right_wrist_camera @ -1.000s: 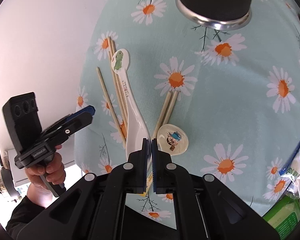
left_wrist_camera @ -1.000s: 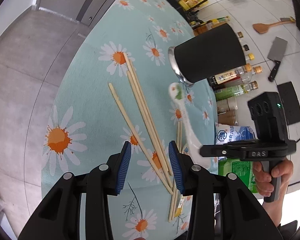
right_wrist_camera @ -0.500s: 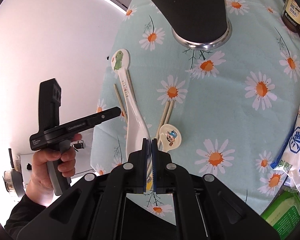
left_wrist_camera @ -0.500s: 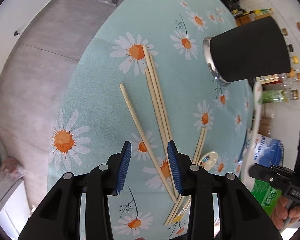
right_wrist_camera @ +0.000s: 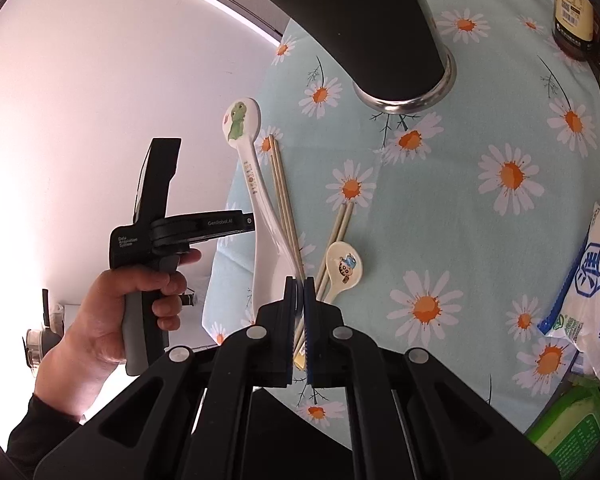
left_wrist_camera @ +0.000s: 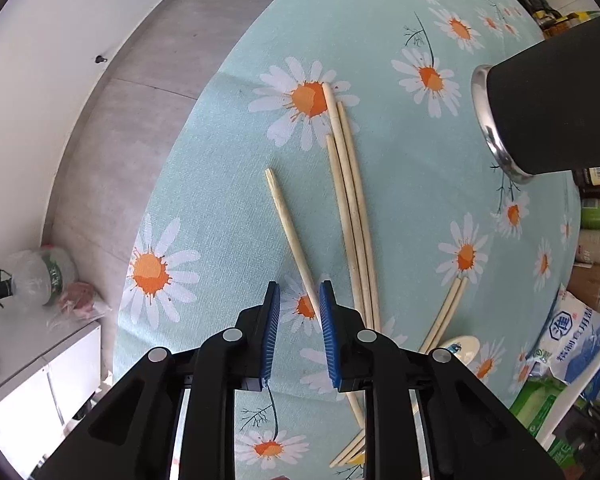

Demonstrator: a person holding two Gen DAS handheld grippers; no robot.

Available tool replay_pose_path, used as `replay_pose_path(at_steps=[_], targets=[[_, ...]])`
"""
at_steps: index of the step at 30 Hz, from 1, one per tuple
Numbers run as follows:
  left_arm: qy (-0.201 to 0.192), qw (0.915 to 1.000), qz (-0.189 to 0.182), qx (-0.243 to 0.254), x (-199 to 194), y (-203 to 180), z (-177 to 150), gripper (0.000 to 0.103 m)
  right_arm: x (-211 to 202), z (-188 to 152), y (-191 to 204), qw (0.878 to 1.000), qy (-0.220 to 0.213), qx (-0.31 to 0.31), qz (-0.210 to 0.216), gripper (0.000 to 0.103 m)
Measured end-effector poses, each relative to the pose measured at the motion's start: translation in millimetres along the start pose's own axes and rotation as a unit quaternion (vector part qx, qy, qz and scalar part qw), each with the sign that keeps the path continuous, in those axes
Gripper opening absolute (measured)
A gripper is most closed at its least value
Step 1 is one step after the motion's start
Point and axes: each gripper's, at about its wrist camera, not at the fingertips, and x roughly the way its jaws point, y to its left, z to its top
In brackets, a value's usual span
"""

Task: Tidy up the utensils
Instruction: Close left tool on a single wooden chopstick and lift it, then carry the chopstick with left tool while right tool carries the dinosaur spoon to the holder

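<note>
My right gripper [right_wrist_camera: 299, 280] is shut on the handle of a long white spoon [right_wrist_camera: 246, 148] with a green dinosaur print and holds it above the table, bowl end forward. A black utensil holder [right_wrist_camera: 360, 20] with a steel base stands ahead of it; it also shows in the left wrist view [left_wrist_camera: 552, 108]. My left gripper [left_wrist_camera: 299, 292] is open over a single wooden chopstick [left_wrist_camera: 288, 232]. Three more chopsticks [left_wrist_camera: 350, 200] lie just right of it. A small cartoon spoon [right_wrist_camera: 344, 268] lies on a chopstick pair [right_wrist_camera: 338, 228].
The table has a daisy-print cloth [left_wrist_camera: 400, 220]. A salt bag [right_wrist_camera: 592, 280] and a green packet [right_wrist_camera: 572, 420] lie at the right edge. Sauce bottles [right_wrist_camera: 572, 4] stand behind the holder. The floor [left_wrist_camera: 140, 100] drops off left of the table.
My right gripper has lifted the dinosaur spoon off the table and drawn back. My left gripper has shifted left over the chopsticks and stayed open.
</note>
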Motion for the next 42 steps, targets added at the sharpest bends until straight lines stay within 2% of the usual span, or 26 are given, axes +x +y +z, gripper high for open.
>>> replay_pose_path(at_steps=[7,9,15,26,32,35,42], targets=[[0.010,0.9989,0.046,-0.006,0,-15,4,0.010,-2,-7,-2,1.000,-0.004,-0.004,0.022,0.005],[0.011,0.9979,0.064,0.008,0,-23,4,0.009,0,-9,-2,1.000,0.004,-0.007,0.027,0.005],[0.014,0.9981,0.059,-0.007,1,-24,7,0.007,3,-12,-6,0.999,0.011,-0.005,0.032,0.005],[0.006,0.9999,0.007,-0.013,-5,7,11,0.004,3,-2,-2,1.000,0.010,-0.003,0.014,0.005],[-0.016,0.9991,-0.033,0.020,-22,15,7,0.004,5,15,11,1.000,0.002,-0.003,0.011,0.005],[-0.032,0.9967,-0.064,0.039,-36,13,5,0.004,5,23,17,0.999,-0.005,-0.001,0.046,0.005],[-0.060,0.9875,-0.116,0.088,-68,19,9,0.004,-1,35,34,0.998,-0.044,0.005,0.045,0.005]])
